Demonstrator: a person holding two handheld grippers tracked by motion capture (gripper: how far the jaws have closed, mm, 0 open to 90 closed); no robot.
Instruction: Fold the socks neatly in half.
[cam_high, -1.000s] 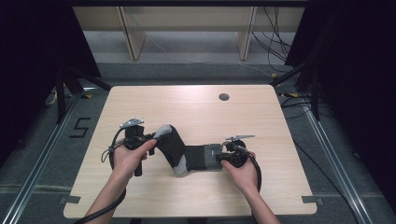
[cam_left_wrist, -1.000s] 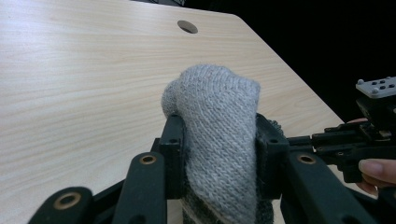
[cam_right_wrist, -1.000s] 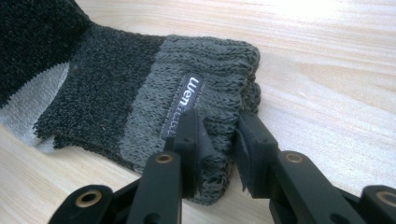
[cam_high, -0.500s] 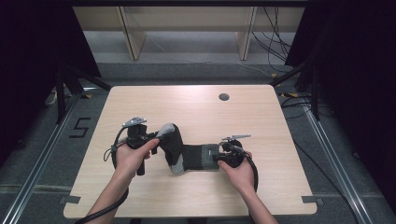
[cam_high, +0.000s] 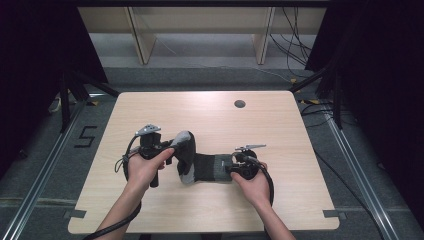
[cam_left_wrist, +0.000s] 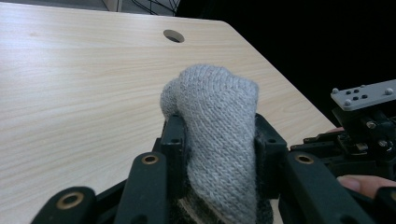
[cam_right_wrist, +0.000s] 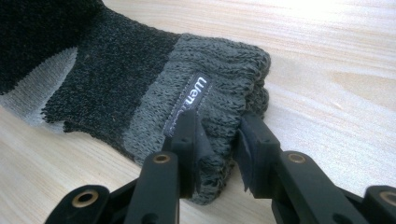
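Sock (cam_high: 202, 165) lies a bit nearer the person than the middle of the pale wood worktop (cam_high: 215, 120), stretched between both grippers. Taking the sock as the landmark: left gripper (cam_high: 167, 150) sits at its light-grey toe end, right gripper (cam_high: 234, 167) at its ribbed cuff end. Toe end is lifted and bent upward off the worktop, w/ the dark mid-section still resting flat on the wood. In the left gripper view the jaws are clamped on the grey knit toe (cam_left_wrist: 212, 135), one jaw on each side, fabric bulging up betw. them. In the right gripper view the jaws pinch the cuff (cam_right_wrist: 219, 93) at its edge, fabric bunched betw. the pads; a small white-lettered label (cam_right_wrist: 187, 105) sits on the cuff just beside the left-hand jaw. Cuff band is grey-green, then charcoal knit, then a light patch further along toward the toe. A round cable hole (cam_high: 239, 104) is in the worktop beyond the sock, on the far side and toward the right gripper's end, well apart from it. Person's hands wrap each gripper body, forearms coming in from the near edge; a cable loops from each gripper back beside the wrists. Grey three-cornered plate stands atop each gripper, above the sock's ends.
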